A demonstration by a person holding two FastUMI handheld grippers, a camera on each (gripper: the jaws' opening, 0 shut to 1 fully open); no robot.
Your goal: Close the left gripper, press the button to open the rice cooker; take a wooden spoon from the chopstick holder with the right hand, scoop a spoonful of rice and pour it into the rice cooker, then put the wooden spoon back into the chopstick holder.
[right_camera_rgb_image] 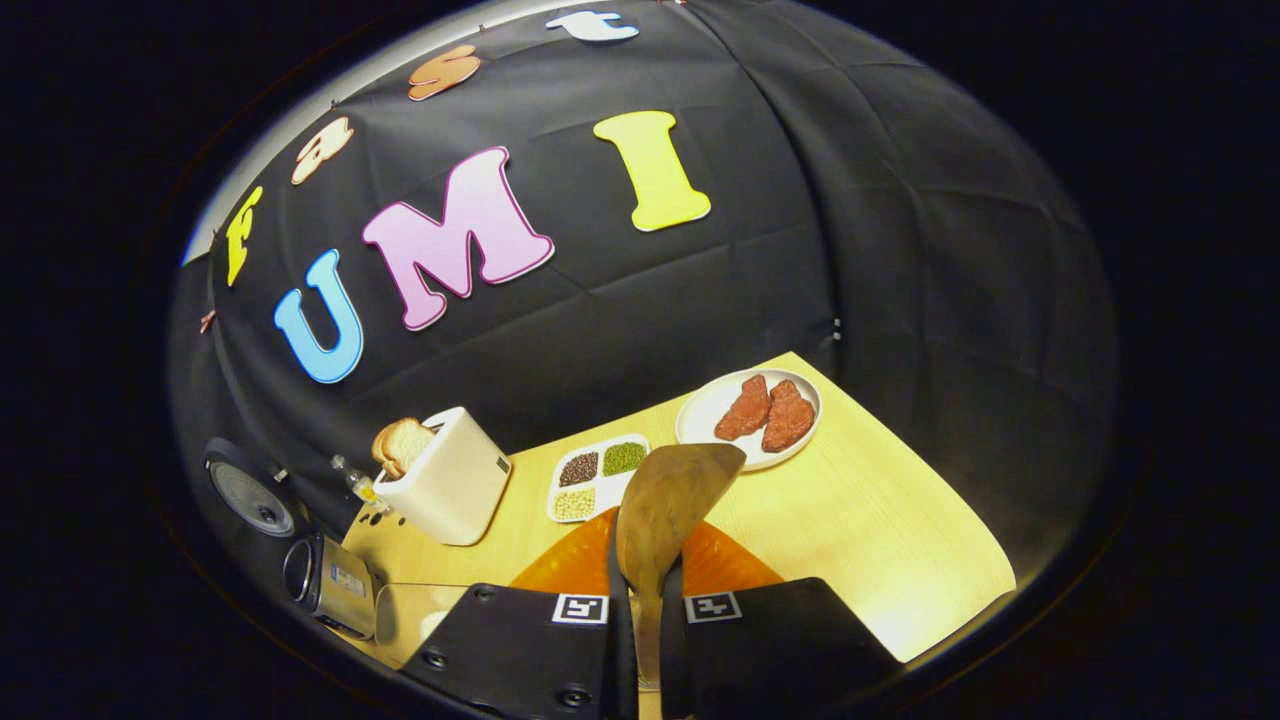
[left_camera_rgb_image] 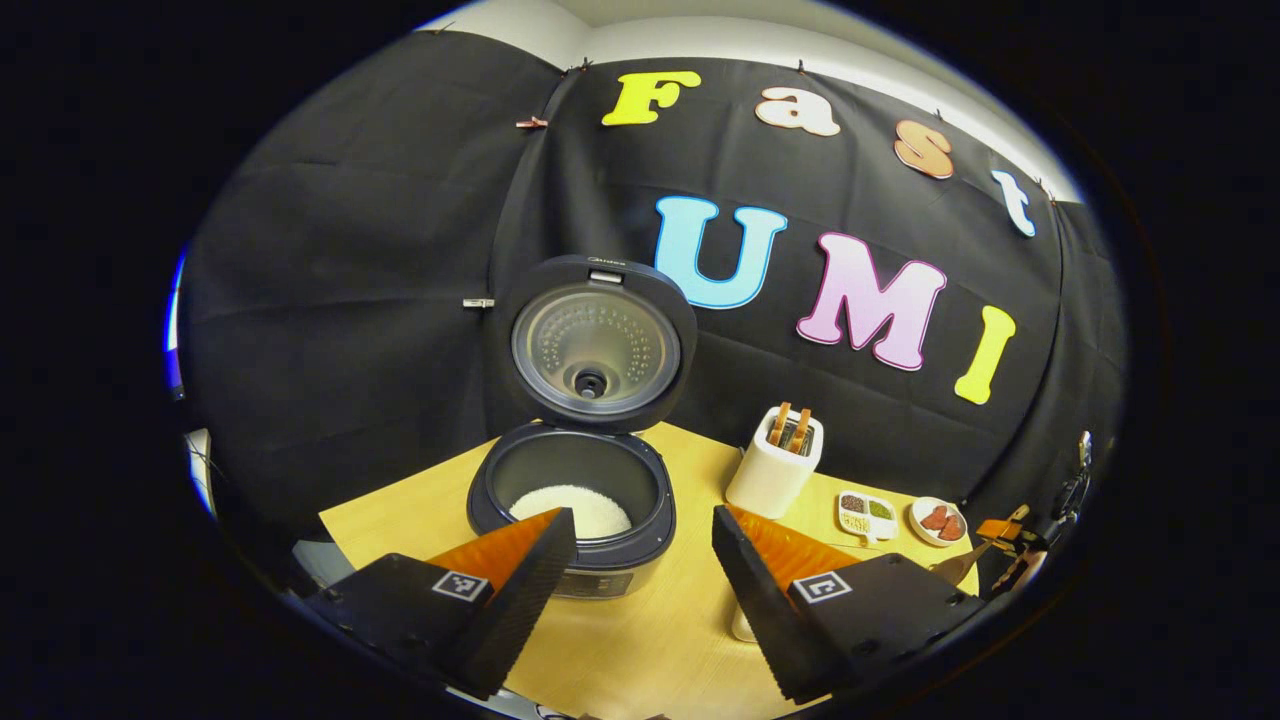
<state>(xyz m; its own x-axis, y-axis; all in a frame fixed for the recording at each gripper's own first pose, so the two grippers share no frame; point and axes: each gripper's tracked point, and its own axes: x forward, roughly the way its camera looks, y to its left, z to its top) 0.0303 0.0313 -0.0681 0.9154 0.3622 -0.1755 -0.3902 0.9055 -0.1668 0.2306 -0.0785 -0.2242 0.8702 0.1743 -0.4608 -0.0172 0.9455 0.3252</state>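
We had the left gripper (left_camera_rgb_image: 640,560) spread wide over the table (left_camera_rgb_image: 640,640), right in front of the rice cooker (left_camera_rgb_image: 572,520), lid up, rice inside. Our right gripper (right_camera_rgb_image: 645,620) was clamped on the wooden spoon (right_camera_rgb_image: 670,500), bowl up, near the table's back edge.

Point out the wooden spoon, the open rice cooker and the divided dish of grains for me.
Brown wooden spoon (right_camera_rgb_image: 672,500): right gripper view, on its bowl.
Dark round rice cooker (left_camera_rgb_image: 655,478): left gripper view, on the pot's right rim.
White four-compartment dish of grains (right_camera_rgb_image: 598,475): right gripper view, on its central divider.
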